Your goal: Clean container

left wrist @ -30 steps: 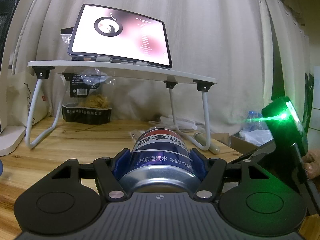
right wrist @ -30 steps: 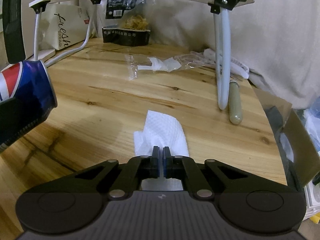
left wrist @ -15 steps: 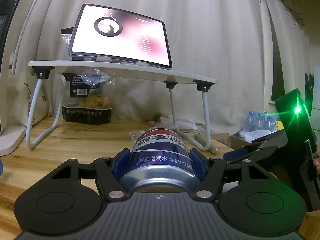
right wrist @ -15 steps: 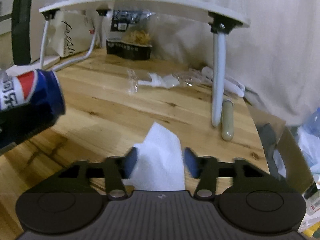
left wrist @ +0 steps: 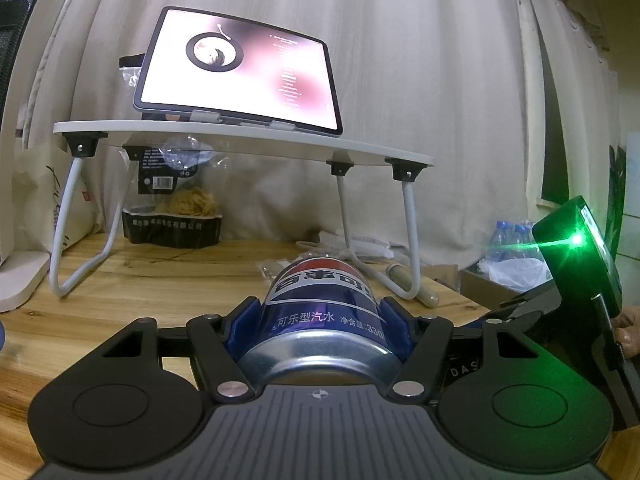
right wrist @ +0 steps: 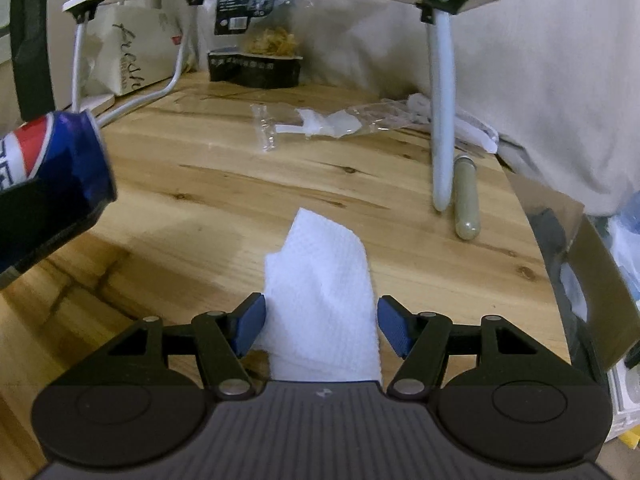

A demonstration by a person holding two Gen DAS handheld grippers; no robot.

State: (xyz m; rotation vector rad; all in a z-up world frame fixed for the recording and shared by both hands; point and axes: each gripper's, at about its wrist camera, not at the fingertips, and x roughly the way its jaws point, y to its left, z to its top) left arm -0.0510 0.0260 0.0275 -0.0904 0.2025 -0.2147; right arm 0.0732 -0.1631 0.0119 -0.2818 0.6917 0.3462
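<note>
Since the earlier frame, the right gripper (right wrist: 320, 330) has gone from clamped tight on the paper towel (right wrist: 320, 292) to standing apart, its 2 blue pads clear of the towel on either side. The towel now lies loose on the wooden table (right wrist: 280, 184), between the spread pads but unheld. The last 2 glimpses show barely any further widening, so the release looks complete. This suggests the wiping pass is over, or that the towel is being dropped for a fresh grip; which of the 2 cannot be told.

By contrast, the left gripper (left wrist: 320, 320) has not changed: both of its pads press on the blue cola can (left wrist: 320, 300), which it holds off the table.

Relative to the towel, the can (right wrist: 52, 176) sits up and to the left in the right wrist view, well apart from it and above the tabletop. Its long axis runs along the left gripper's fingers, close to level with a slight downward tilt. Its free end points away from the holder, toward the white lap desk (left wrist: 240, 140) carrying the tablet (left wrist: 240, 76). The silver end nearest the camera sits back between the fingers.
</note>
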